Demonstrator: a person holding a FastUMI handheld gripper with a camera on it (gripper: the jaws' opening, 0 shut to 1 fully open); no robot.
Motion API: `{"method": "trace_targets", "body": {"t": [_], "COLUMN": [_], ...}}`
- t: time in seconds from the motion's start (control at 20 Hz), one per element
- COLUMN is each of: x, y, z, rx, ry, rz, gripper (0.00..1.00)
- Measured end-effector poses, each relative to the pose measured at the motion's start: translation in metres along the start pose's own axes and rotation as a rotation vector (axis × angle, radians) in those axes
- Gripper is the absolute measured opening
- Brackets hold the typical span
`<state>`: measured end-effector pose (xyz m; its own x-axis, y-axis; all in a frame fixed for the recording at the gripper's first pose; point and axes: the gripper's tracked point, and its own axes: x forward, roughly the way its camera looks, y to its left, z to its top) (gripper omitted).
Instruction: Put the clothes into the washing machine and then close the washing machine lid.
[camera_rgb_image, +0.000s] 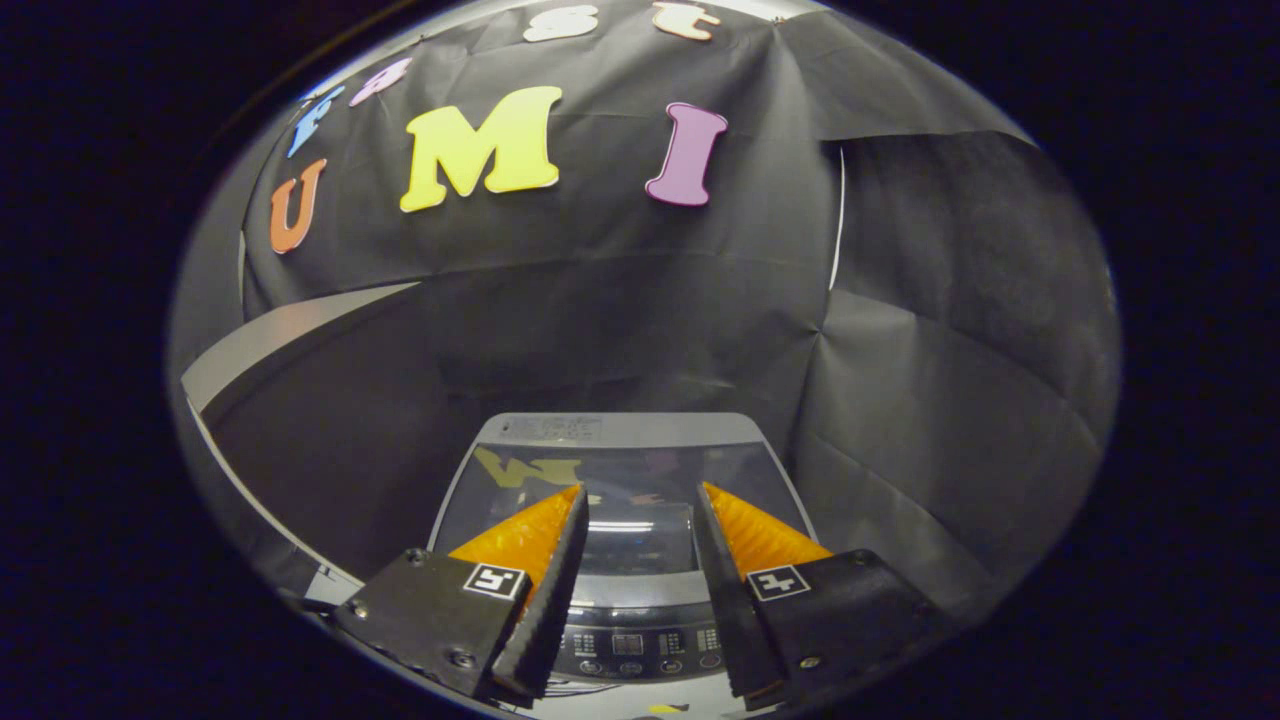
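A grey top-loading washing machine (620, 432) stands below and just ahead of my fingers. Its dark glass lid (635, 500) lies flat, shut over the tub, and mirrors the booth. The control panel (640, 642) with small buttons shows low between the fingers. My gripper (640, 492) hovers above the lid, open, with nothing between its orange-and-black fingers (530, 545). The tub's inside is hidden under the lid.
Black cloth walls close in behind and to the right of the machine. A pale ledge (290, 335) runs along the wall on the left.
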<state>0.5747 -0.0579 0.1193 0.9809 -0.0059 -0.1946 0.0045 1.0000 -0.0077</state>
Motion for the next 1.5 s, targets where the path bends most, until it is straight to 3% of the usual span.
{"method": "trace_targets", "body": {"t": [0.2, 0.6, 0.95, 1.15, 1.5], "x": [-0.07, -0.235, -0.36, -0.406, -0.428], "y": [0.011, 0.028, 0.03, 0.026, 0.018], "z": [-0.026, -0.043, -0.077, -0.087, -0.099], "rx": [-0.061, -0.056, -0.024, 0.01, 0.006], "ry": [-0.047, -0.17, -0.189, -0.22, -0.24], "rz": [0.029, 0.013, 0.023, 0.013, -0.018], "gripper": [0.67, 0.67, 0.91, 0.92, 0.94]}}
